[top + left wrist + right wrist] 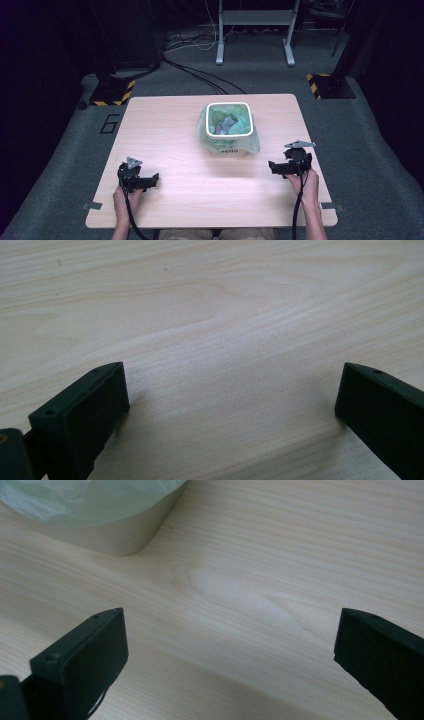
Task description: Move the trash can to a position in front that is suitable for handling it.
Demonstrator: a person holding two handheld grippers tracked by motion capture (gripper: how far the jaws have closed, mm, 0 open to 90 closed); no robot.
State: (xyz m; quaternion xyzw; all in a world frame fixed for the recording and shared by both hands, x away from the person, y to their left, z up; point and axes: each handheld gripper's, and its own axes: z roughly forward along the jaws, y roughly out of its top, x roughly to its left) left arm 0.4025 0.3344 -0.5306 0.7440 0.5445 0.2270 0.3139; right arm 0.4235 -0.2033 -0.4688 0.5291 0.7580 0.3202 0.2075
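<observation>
A small white bin (229,131) lined with a pale green bag stands at the middle of the light wood table (175,125), with crumpled grey scraps inside. My left gripper (150,181) rests low at the table's front left, open, with bare wood between its jaws (232,405). My right gripper (276,167) sits at the front right, just right of the bin, open and holding nothing (230,645). The bin's lower corner (125,537) and green bag (85,500) show at the upper left of the right gripper view.
A person's hands hold both grippers from the near edge, with cables trailing back. Beyond the table lie grey carpet, black cables (200,75), a metal stand's legs (255,45) and yellow-black striped bases (112,92).
</observation>
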